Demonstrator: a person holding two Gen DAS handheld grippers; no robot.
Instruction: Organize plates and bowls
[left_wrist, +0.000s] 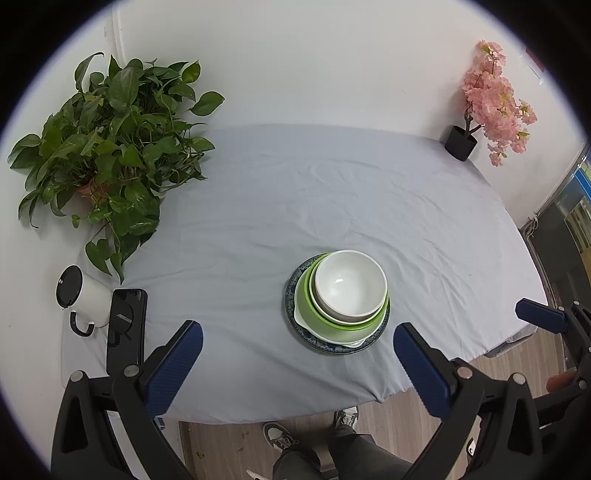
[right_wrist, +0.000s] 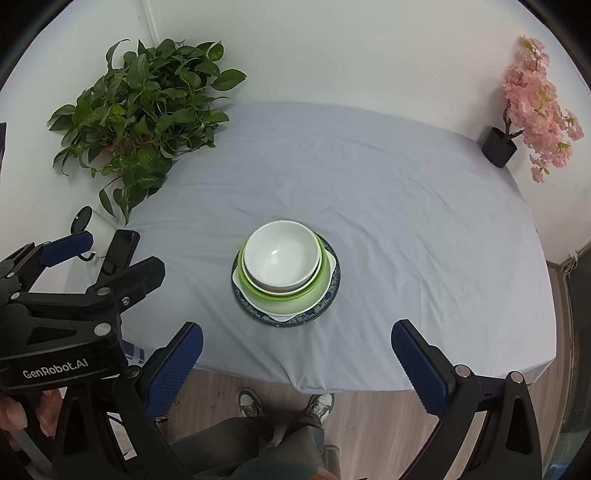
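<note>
Plates and bowls sit gathered in a single stack near the front middle of the table (left_wrist: 332, 192), on its pale grey cloth. At the bottom lies a blue-patterned plate (left_wrist: 295, 314), on it a white dish with small handles (right_wrist: 330, 263), then a green bowl (left_wrist: 314, 317), and nested inside that two white bowls, the upper white bowl (left_wrist: 349, 284) open and empty. The nesting looks tidy, though the bowls sit a little off centre toward the far side of the patterned plate. Both tools hang back over the table's near edge, well apart from the stack: the left gripper (left_wrist: 297, 365) has its blue pads spread wide with nothing between them, and the right gripper (right_wrist: 297, 363) is likewise released and empty. No other crockery shows loose on the cloth, so the sorting appears to be done, or very nearly; at most a small centring nudge of the bowls might be left. Off to the left stand a leafy potted plant (left_wrist: 107, 147), a white mug (left_wrist: 83, 295) and a dark phone (left_wrist: 125, 328), and a pink flowering plant (left_wrist: 491, 99) marks the far right corner, none of them part of the job.
</note>
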